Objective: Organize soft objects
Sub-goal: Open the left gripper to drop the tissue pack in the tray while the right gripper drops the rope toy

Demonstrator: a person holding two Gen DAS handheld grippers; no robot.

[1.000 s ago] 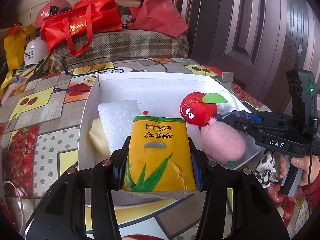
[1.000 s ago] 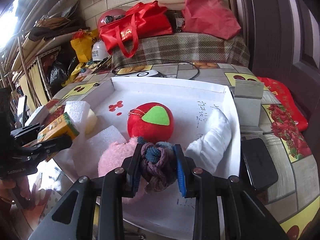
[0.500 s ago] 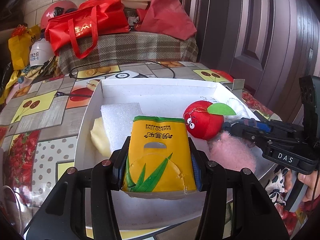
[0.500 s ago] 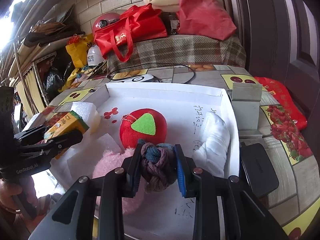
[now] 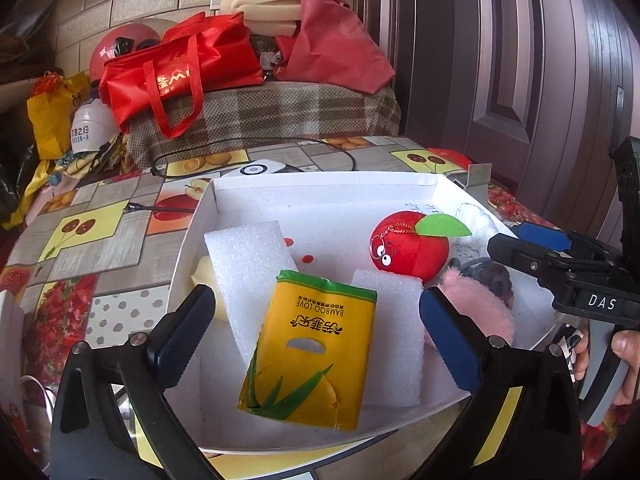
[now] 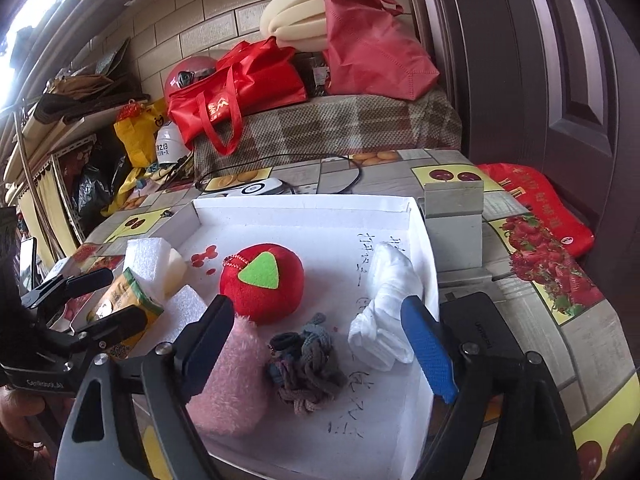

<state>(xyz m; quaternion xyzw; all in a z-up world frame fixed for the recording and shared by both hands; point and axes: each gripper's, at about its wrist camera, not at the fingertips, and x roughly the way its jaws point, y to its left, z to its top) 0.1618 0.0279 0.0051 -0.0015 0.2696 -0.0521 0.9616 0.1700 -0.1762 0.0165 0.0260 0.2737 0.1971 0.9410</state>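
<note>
A white shallow box point(image 5: 320, 190) point(image 6: 304, 210) lies on the table. In it are a yellow tissue pack point(image 5: 316, 354) point(image 6: 120, 300) leaning on white foam blocks point(image 5: 248, 256), a red plush apple point(image 5: 412, 246) point(image 6: 262, 284), a pink fluffy toy point(image 5: 480, 304) point(image 6: 234, 384), a knotted grey-blue rope point(image 6: 306, 366) and a white cloth point(image 6: 390, 292). My left gripper point(image 5: 316, 336) is open, its jaws either side of the tissue pack without gripping it. My right gripper point(image 6: 316, 344) is open above the rope.
The table has a fruit-pattern cloth point(image 5: 80, 232). A black cable point(image 5: 256, 148) and a white device point(image 5: 256, 169) lie behind the box. A grey block point(image 6: 454, 216) and a black device point(image 6: 480, 332) sit right of the box. Red bags point(image 5: 180, 68) are piled behind.
Both grippers opened. The tissue pack dropped from the left gripper onto the foam in the box. The knotted rope dropped from the right gripper onto the box floor.
</note>
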